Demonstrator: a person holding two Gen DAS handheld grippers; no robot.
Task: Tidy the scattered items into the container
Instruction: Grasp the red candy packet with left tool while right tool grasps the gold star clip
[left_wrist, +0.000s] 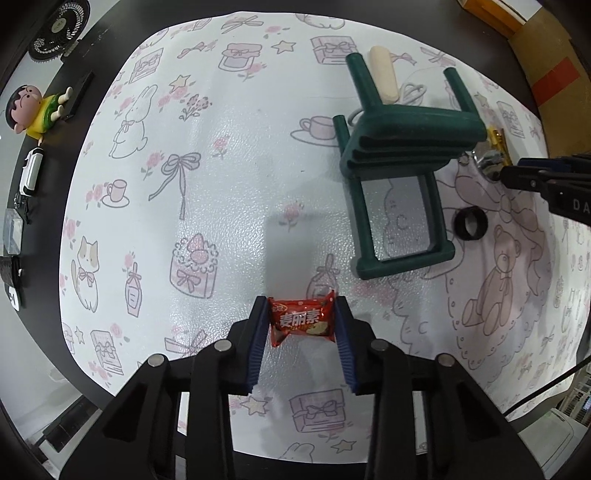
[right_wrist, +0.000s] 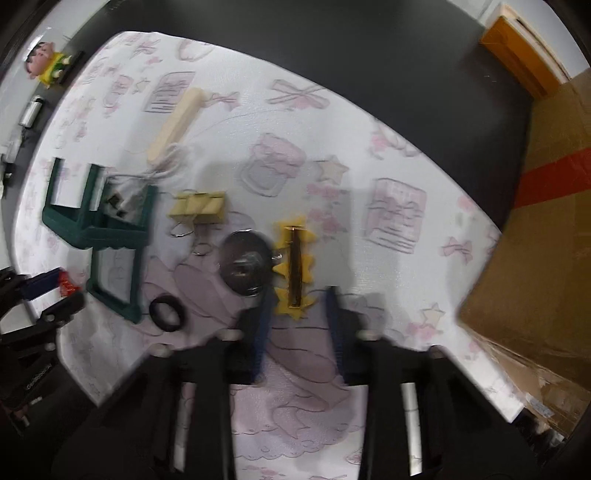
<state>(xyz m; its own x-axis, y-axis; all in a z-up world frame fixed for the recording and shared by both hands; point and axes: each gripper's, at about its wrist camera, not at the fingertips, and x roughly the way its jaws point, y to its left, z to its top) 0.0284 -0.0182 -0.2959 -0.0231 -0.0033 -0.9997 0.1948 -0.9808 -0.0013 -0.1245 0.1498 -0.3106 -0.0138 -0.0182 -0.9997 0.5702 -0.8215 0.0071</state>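
1. Snack packet (left_wrist: 302, 322), red with printed characters, sits clamped between the blue pads of the left gripper (left_wrist: 301, 325), low over the patterned tablecloth (left_wrist: 221, 184).
2. Ahead and to the right of it lies the green container (left_wrist: 399, 147), a frame-like rack tipped on its side with legs pointing away; nothing lies between the packet and it except bare cloth.
3. Around the rack: a cream-coloured bar (left_wrist: 384, 74) with a white cord (left_wrist: 413, 90) behind it, and a black ring (left_wrist: 470, 224) just beside its near right corner.
4. The right gripper (right_wrist: 297, 295) hovers with its fingers spread and nothing between them; the view is motion-blurred.
5. Just past its tips lies a yellow spiky clip (right_wrist: 295, 264), touching or nearly touching a round metal disc (right_wrist: 245, 262) on its left.
6. Further left are yellow binder clips (right_wrist: 199, 206), close to the rack.
7. A cardboard box (right_wrist: 535, 221) stands at the table's right edge, and a cartoon figurine (left_wrist: 33, 109) lies on the dark table (left_wrist: 295, 7) beyond the cloth on the left.
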